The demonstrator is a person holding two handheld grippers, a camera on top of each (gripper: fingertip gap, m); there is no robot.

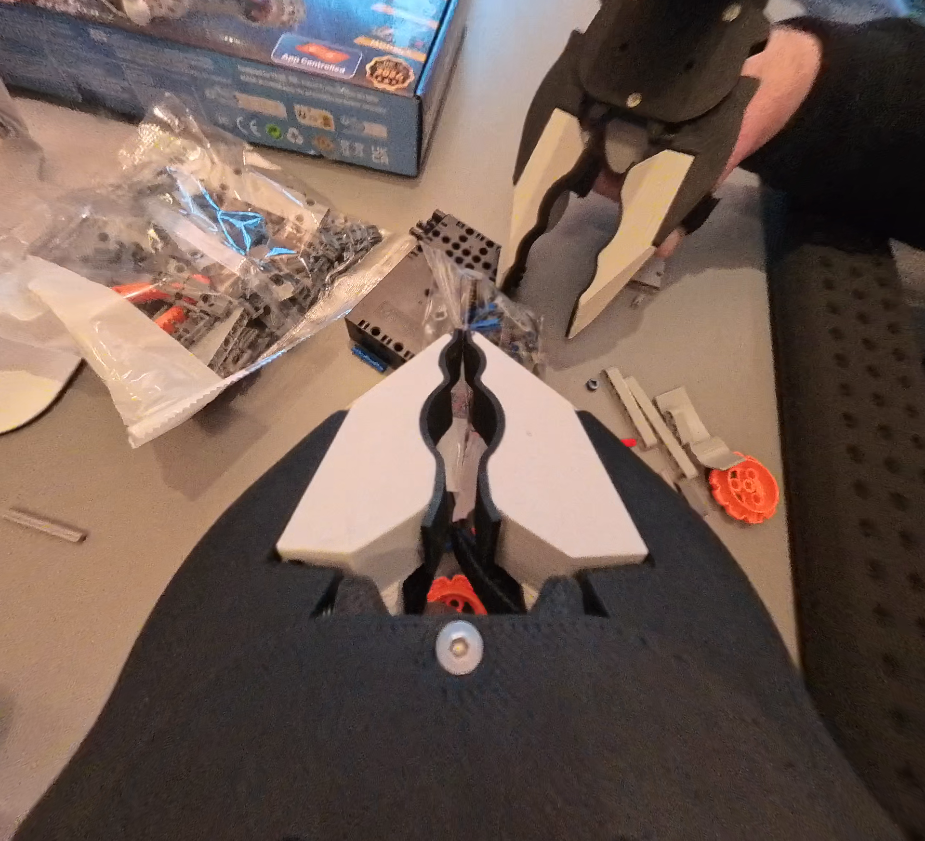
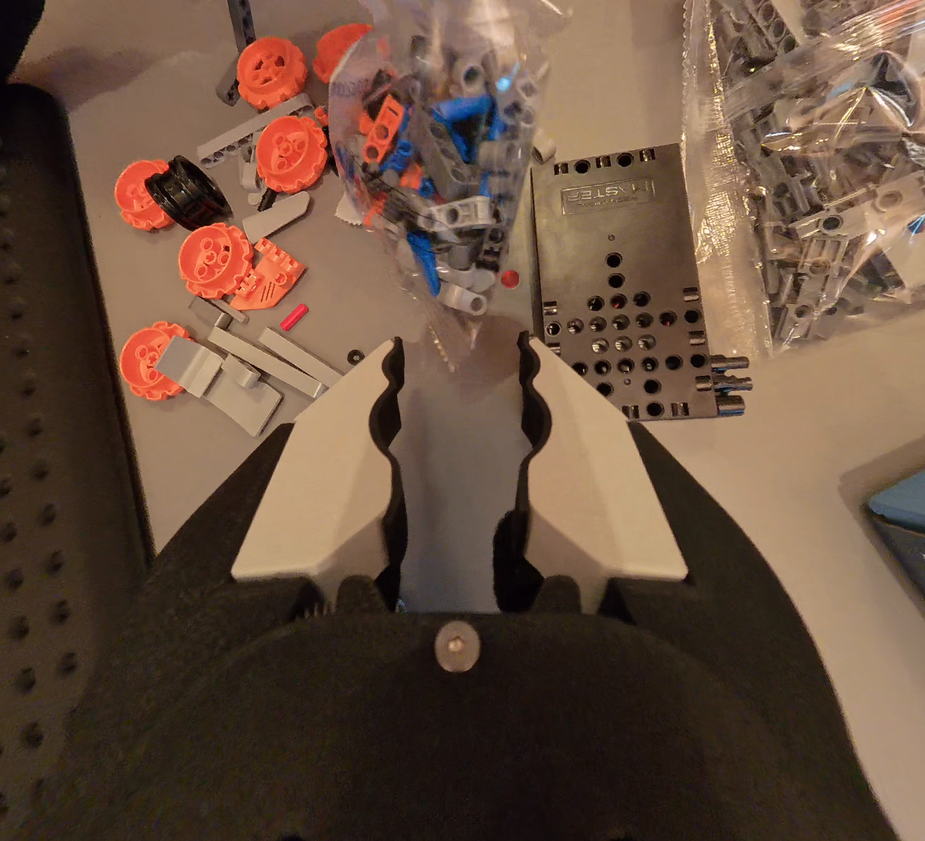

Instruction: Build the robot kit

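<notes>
The left gripper (image 1: 463, 341) is clamped on a small clear bag (image 2: 440, 156) of blue, grey and orange bricks, hanging just ahead of the spread, empty right gripper (image 2: 459, 351), a larger bag (image 2: 811, 156) of grey pieces beyond.

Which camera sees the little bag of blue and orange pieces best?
The right wrist view: the small bag hangs in front of the open right gripper, its pieces plain through the clear plastic. The left wrist view shows only its crumpled top, pinched in the left gripper, whose jaws hide the rest.
</notes>
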